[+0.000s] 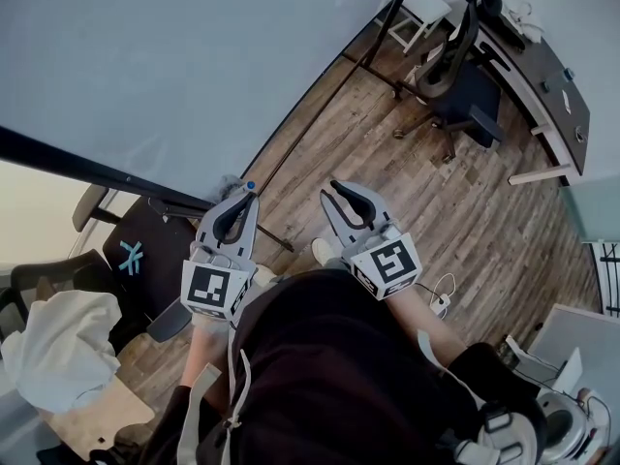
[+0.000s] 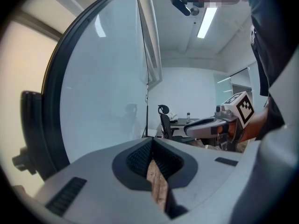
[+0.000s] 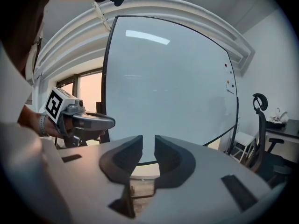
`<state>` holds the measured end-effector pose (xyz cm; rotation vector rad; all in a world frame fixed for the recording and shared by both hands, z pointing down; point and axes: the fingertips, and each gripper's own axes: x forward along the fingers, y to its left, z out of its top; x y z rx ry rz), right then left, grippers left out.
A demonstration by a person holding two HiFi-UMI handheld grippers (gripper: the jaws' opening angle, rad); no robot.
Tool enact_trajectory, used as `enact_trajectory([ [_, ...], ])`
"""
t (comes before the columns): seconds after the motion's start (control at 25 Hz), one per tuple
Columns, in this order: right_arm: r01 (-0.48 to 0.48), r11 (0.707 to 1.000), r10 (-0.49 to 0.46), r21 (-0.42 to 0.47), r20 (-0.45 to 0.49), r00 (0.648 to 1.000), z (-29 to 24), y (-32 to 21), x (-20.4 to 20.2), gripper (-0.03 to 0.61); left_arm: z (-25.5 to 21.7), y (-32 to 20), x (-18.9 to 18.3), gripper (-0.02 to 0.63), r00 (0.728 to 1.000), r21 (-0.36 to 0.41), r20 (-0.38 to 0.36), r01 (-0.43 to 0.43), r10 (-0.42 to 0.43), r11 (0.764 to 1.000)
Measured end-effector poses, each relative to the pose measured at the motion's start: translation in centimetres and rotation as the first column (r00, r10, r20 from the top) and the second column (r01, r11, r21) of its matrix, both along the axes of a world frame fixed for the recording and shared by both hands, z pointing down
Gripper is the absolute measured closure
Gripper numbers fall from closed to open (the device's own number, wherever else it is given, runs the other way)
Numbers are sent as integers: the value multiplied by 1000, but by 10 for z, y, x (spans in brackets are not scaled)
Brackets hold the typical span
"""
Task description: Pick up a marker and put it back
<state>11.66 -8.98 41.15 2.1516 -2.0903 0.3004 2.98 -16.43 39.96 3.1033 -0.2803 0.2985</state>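
A big whiteboard on a dark stand fills the upper left of the head view. My left gripper is held close to the board's lower edge, its jaws shut with nothing between them. A small blue tip shows right at its fingertips; whether it is a marker I cannot tell. My right gripper is held level beside it, a little to the right, with a narrow gap between its jaws and nothing in it. Each gripper view catches the other gripper off to the side.
A black office chair and a dark desk stand at the far right on the wooden floor. At the lower left sit a dark chair with a blue mark and a white cloth.
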Motion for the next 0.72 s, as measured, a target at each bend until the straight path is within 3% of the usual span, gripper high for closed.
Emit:
enact_trajectory([
  [0.72,1,1000,-1,8,-13,1000,-5,-3,13,495,-1,-2,3,607,1000,3,4,15,-15,1000],
])
